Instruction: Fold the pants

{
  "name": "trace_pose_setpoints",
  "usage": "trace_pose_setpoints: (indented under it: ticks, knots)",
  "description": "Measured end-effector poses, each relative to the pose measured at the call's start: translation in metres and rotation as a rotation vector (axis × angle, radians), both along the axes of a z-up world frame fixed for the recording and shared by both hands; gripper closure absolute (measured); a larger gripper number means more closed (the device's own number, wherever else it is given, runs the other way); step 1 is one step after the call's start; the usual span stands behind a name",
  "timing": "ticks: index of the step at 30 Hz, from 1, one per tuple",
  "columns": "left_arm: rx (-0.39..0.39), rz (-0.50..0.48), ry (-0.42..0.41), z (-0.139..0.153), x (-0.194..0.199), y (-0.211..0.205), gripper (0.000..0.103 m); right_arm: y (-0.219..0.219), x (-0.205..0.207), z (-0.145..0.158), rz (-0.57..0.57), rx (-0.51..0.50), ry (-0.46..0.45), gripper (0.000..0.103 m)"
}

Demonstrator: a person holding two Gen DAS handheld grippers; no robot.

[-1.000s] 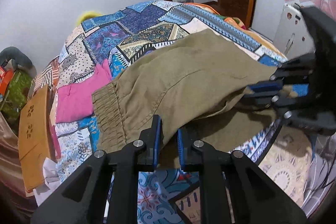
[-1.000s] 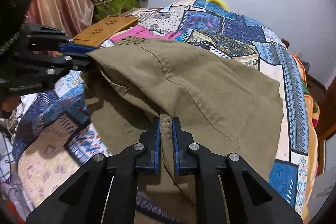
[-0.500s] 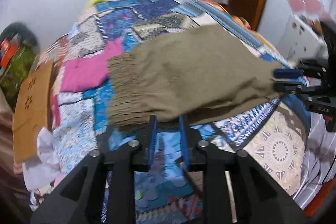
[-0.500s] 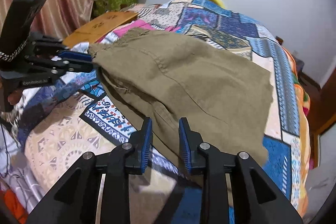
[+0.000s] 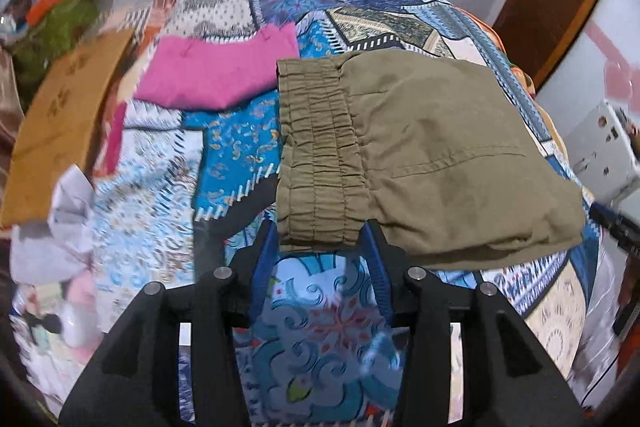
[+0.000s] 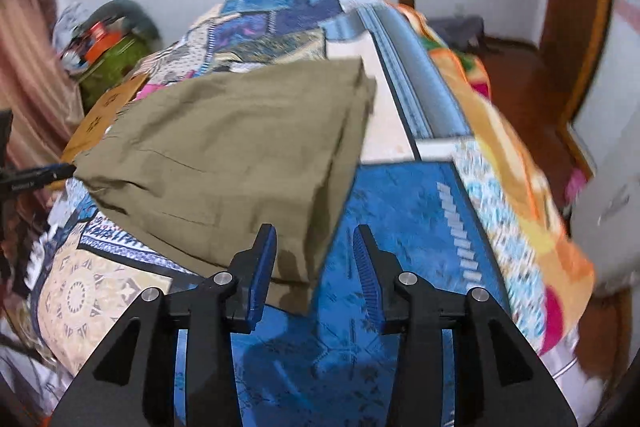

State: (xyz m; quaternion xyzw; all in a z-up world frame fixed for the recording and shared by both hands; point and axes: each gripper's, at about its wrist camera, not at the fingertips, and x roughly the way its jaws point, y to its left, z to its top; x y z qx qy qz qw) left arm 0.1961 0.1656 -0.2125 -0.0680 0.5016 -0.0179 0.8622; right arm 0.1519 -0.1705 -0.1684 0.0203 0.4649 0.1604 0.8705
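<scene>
The olive pants point(image 5: 424, 155) lie folded into a compact rectangle on the patchwork bedspread point(image 5: 236, 155), close to the near edge of the bed, with the elastic waistband point(image 5: 316, 163) toward the left side and the folded end toward the right. A folded pink garment point(image 5: 216, 71) rests just beyond the waistband, apart from it.

The step in hand is judged to be the release after a fold. It is done well if both corners are let go together, so that the top layer is not dragged off the one beneath, and if the pads are drawn back along the bed rather than lifted through the cloth. The near edge should then be checked for alignment before any further fold is made.

The left hand-held gripper point(image 5: 320, 251) is seen with its jaws opening, part spread, on either side of the near waistband corner; the cloth lies between them but is not pinched. The right hand-held gripper point(image 6: 316, 259) is likewise opening, part spread; the near right corner of the pants overlaps its left pad and sits partly in the gap, yet no pressing is seen.
</scene>
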Motion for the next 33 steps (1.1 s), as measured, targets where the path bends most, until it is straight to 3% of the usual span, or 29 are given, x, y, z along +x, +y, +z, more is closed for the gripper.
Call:
trace_pose_setpoints:
  ticks: [2, 4, 8, 10, 11, 12, 17, 20, 22, 24, 25, 27, 28, 29, 33]
  knots:
    - [-0.010, 0.009, -0.009, -0.001, 0.000, 0.000, 0.060, -0.002, 0.001, -0.008, -0.020, 0.032, 0.023, 0.067]
    - [-0.010, 0.011, -0.022, 0.000, 0.000, 0.001, 0.067, -0.001, 0.001, -0.012, -0.035, 0.064, 0.038, 0.067]
    - [0.048, 0.017, -0.031, 0.003, 0.000, 0.003, 0.103, 0.005, -0.002, -0.017, -0.009, 0.176, 0.060, 0.067]
    - [0.062, 0.036, -0.039, 0.004, -0.001, 0.008, 0.103, 0.011, -0.004, -0.019, 0.006, 0.175, 0.057, 0.067]
    - [0.069, 0.042, -0.044, 0.005, -0.002, 0.009, 0.103, 0.014, -0.004, -0.021, 0.010, 0.158, 0.055, 0.076]
    - [0.082, 0.052, -0.051, 0.007, -0.002, 0.011, 0.103, 0.018, -0.004, -0.024, 0.018, 0.141, 0.054, 0.095]
    - [0.061, 0.063, -0.077, 0.018, -0.005, 0.022, 0.103, 0.021, -0.008, -0.030, 0.015, 0.040, 0.024, 0.099]
    - [0.067, 0.047, -0.069, 0.025, -0.002, 0.019, 0.094, 0.014, -0.009, -0.028, 0.023, 0.048, 0.032, 0.099]
    - [0.058, 0.046, -0.066, 0.026, 0.002, 0.018, 0.078, 0.009, -0.009, -0.022, 0.022, 0.065, 0.027, 0.099]
    - [0.056, 0.058, -0.060, 0.023, 0.006, 0.017, 0.047, 0.002, -0.006, -0.014, 0.001, 0.095, 0.014, 0.097]
    - [0.043, 0.063, -0.059, 0.021, 0.008, 0.017, 0.045, 0.000, -0.004, -0.012, -0.006, 0.109, 0.018, 0.094]
    - [-0.003, 0.058, -0.034, 0.014, 0.015, 0.016, 0.045, -0.004, 0.002, -0.011, -0.021, 0.137, 0.030, 0.068]
    - [-0.031, 0.055, -0.016, 0.009, 0.019, 0.016, 0.045, -0.005, 0.003, -0.011, -0.031, 0.149, 0.030, 0.063]
    - [-0.050, 0.054, -0.003, 0.006, 0.022, 0.015, 0.045, -0.005, 0.004, -0.013, -0.038, 0.163, 0.027, 0.059]
    - [-0.117, 0.052, 0.033, -0.009, 0.031, 0.013, 0.045, 0.003, 0.008, -0.023, -0.017, 0.223, 0.075, 0.059]
